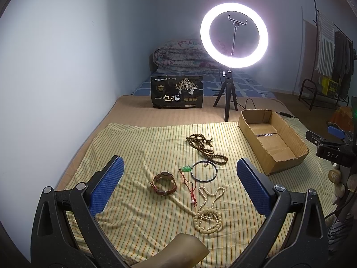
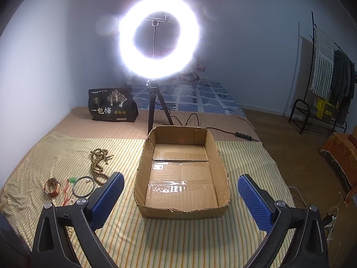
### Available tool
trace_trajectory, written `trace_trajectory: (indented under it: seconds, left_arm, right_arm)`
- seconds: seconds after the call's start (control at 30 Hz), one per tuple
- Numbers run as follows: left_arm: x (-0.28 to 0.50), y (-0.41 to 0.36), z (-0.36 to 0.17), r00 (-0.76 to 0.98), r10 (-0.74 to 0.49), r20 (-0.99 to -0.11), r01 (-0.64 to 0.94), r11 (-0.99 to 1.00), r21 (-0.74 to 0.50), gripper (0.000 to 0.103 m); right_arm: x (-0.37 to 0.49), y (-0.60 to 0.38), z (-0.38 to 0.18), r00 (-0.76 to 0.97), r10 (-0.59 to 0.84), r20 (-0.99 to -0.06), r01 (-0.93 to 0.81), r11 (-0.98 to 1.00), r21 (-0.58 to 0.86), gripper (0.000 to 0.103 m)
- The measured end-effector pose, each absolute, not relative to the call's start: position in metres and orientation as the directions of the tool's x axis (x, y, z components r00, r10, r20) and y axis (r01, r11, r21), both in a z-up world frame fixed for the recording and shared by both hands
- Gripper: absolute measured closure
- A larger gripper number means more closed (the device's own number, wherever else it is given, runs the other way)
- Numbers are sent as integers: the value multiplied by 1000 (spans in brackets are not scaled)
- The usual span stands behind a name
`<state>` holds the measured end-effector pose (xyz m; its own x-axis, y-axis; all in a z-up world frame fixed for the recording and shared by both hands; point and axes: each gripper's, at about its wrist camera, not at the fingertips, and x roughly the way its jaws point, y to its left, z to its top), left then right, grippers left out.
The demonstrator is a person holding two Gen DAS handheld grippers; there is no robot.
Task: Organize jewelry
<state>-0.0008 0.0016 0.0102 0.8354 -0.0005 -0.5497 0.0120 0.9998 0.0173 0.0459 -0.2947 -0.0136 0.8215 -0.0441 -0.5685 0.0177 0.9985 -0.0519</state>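
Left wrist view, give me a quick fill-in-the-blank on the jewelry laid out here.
1. The cardboard box holds ____ pieces of jewelry.
2. The watch has a ____ strap.
3. The brown bead strand lies ____ the bangle than the cream bead necklace.
4. Both grippers' jaws are ____.

Missing: no; brown; nearer; open

A striped cloth (image 1: pixel 138 143) covers the near part of the mattress, and the cardboard box (image 1: pixel 299 143) stands on its right side with the jewelry lying on the cloth to the left of the box. Farthest back lies the wooden bead string (image 1: pixel 206 147); in front of it sit the bangle (image 1: pixel 204 171) with the pendant on a cord (image 1: pixel 187 174) just left of it, the wristwatch (image 1: pixel 164 183) further left, and the pale bead necklace (image 1: pixel 208 212) nearest the camera. Behind the cloth, the ring light on its tripod (image 1: pixel 234 35) stands behind the box's left end, with the printed bag (image 1: pixel 177 91) to its left and a folded quilt (image 1: pixel 178 55) behind both.
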Motion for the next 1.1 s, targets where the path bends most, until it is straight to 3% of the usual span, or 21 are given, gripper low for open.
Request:
trace_trajectory:
  seconds: [1.1]
  left_arm:
    - [-3,2,9,837,-2,-547,12,1000,14,0]
  right_arm:
    - [46,-296,-13,821,-42,-570,16,999,-52,0]
